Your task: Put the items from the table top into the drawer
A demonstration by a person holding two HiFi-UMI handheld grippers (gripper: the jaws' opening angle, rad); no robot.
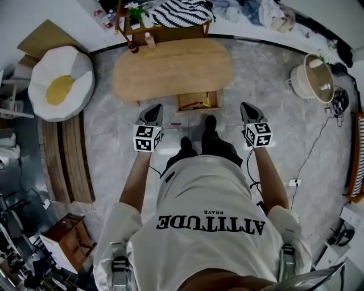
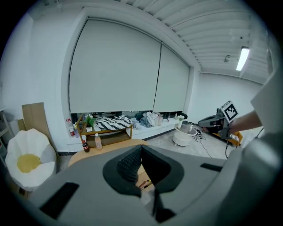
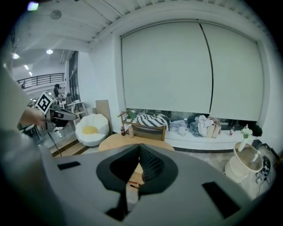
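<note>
The oval wooden table [image 1: 170, 68] stands ahead of me, and its small drawer [image 1: 196, 103] is pulled open on the near side with pen-like items inside. Two bottles, a dark cola bottle [image 1: 133, 47] and a pale one [image 1: 149, 40], stand at the table's far left edge. My left gripper [image 1: 152, 113] hangs left of the drawer, shut and empty. My right gripper [image 1: 248, 112] is right of the drawer, also shut and empty. In the left gripper view the closed jaws [image 2: 141, 148] point at the table [image 2: 95, 152]. The right gripper view shows its closed jaws [image 3: 139, 146] the same way.
An egg-shaped beanbag [image 1: 60, 82] lies left of the table. A wooden rack with a striped cushion [image 1: 176, 14] stands behind it. A white basket [image 1: 313, 79] and floor cables [image 1: 318, 142] are at the right. My feet [image 1: 196, 142] stand just before the drawer.
</note>
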